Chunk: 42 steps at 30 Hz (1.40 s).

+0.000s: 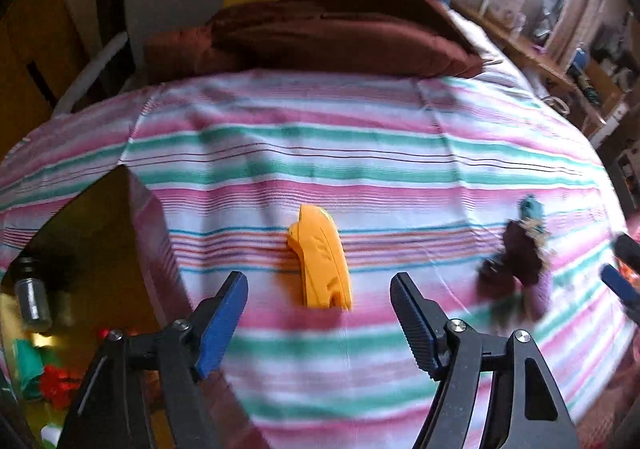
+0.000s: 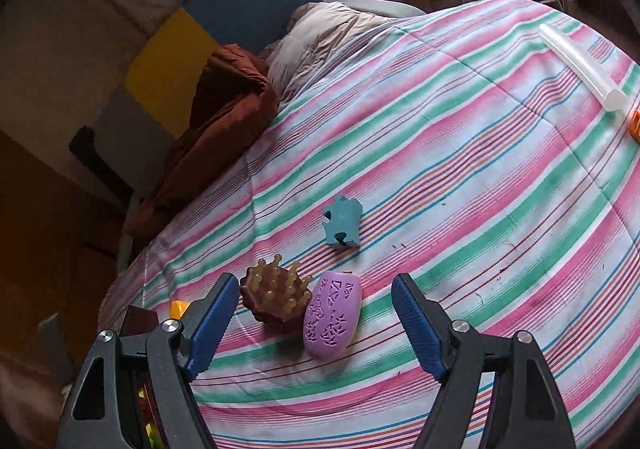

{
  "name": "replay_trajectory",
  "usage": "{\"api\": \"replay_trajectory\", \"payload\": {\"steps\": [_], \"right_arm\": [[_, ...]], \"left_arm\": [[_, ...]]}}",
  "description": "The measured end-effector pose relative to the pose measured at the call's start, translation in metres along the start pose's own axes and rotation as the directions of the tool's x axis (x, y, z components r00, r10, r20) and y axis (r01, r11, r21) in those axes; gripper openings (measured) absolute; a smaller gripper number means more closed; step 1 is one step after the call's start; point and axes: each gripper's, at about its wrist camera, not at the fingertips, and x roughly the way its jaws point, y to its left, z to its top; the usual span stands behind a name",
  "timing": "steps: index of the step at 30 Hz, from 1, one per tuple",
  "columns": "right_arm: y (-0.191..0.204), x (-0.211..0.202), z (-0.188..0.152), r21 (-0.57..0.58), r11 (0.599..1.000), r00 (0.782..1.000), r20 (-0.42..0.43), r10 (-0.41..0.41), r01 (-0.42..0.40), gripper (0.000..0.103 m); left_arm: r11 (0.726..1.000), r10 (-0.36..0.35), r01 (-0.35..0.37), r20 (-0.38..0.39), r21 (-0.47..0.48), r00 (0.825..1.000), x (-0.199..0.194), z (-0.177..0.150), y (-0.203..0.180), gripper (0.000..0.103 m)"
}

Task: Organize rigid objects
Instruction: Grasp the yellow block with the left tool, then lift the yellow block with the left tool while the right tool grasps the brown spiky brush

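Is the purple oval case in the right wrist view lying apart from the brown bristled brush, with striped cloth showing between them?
No: the purple oval case leans right against the brown bristled brush, with no cloth showing between them.

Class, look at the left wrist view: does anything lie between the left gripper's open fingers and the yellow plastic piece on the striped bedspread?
Nothing visible does. The yellow plastic piece lies alone on the striped bedspread, just ahead of the open left gripper. The brown brush sits well off to its right.
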Motion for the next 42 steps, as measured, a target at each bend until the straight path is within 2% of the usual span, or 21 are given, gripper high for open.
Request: {"api": "replay_trajectory", "payload": {"steps": [3, 4, 5, 6, 7, 8, 11, 15, 19, 25, 28, 33, 36, 42], "right_arm": [[0.002, 0.002, 0.0, -0.013, 1.0, 1.0, -0.007, 0.008, -0.008, 0.08], [0.003, 0.002, 0.0, -0.018, 1.0, 1.0, -0.008, 0.008, -0.008, 0.08], [0.004, 0.003, 0.0, -0.024, 1.0, 1.0, -0.007, 0.007, -0.007, 0.08], [0.005, 0.003, -0.001, -0.029, 1.0, 1.0, -0.005, 0.006, -0.006, 0.08], [0.005, 0.002, -0.001, -0.033, 0.999, 1.0, -0.004, 0.005, -0.006, 0.08], [0.005, 0.003, -0.001, -0.038, 0.999, 1.0, -0.004, 0.004, -0.004, 0.08], [0.005, 0.002, -0.001, -0.036, 0.999, 1.0, -0.001, 0.005, -0.005, 0.08], [0.001, 0.001, 0.0, -0.026, 1.0, 1.0, 0.009, 0.005, -0.005, 0.08], [-0.004, 0.003, 0.001, -0.005, 1.0, 1.0, -0.001, 0.0, 0.0, 0.08], [-0.009, 0.008, 0.0, 0.005, 1.0, 1.0, -0.025, -0.007, 0.007, 0.08], [-0.006, 0.01, -0.002, -0.008, 1.0, 0.999, -0.036, 0.008, -0.008, 0.08], [0.013, 0.014, -0.009, -0.107, 0.994, 0.998, -0.051, 0.022, -0.027, 0.08], [0.031, 0.019, -0.019, -0.209, 0.978, 0.998, -0.06, -0.004, -0.008, 0.08], [0.072, 0.037, -0.042, -0.464, 0.883, 0.992, -0.061, -0.11, 0.069, 0.08]], "left_arm": [[0.999, 0.03, -0.031, -0.042, -0.021, 0.999, 0.023, 0.009, -0.001, 0.071], [0.999, 0.04, -0.041, -0.046, -0.017, 0.998, 0.029, 0.011, -0.003, 0.064], [0.999, 0.031, -0.032, -0.06, -0.019, 0.998, 0.034, 0.013, -0.004, 0.05], [0.999, 0.015, -0.018, -0.084, -0.028, 0.996, 0.039, 0.013, -0.005, 0.047], [0.999, 0.04, -0.04, -0.061, -0.014, 0.997, 0.037, 0.012, -0.008, 0.039], [0.999, 0.034, -0.033, -0.049, 0.017, 0.998, 0.036, 0.011, -0.011, 0.027], [0.996, 0.0, 0.002, -0.029, 0.086, 1.0, 0.027, -0.003, -0.024, 0.027], [0.976, -0.063, 0.059, 0.013, 0.208, 0.998, 0.002, -0.041, -0.049, 0.027], [0.935, -0.131, 0.11, 0.041, 0.337, 0.99, -0.027, -0.085, -0.078, 0.027], [0.878, -0.205, 0.184, 0.0, 0.441, 0.979, -0.042, -0.153, -0.103, 0.027], [0.863, -0.204, 0.159, 0.043, 0.479, 0.978, -0.047, -0.168, -0.108, 0.027], [0.881, -0.236, 0.202, 0.028, 0.427, 0.971, -0.045, -0.165, -0.097, 0.027], [0.887, -0.235, 0.203, 0.026, 0.416, 0.972, -0.046, -0.165, -0.097, 0.027], [0.889, -0.248, 0.219, 0.019, 0.403, 0.969, -0.043, -0.162, -0.098, 0.027]]}}
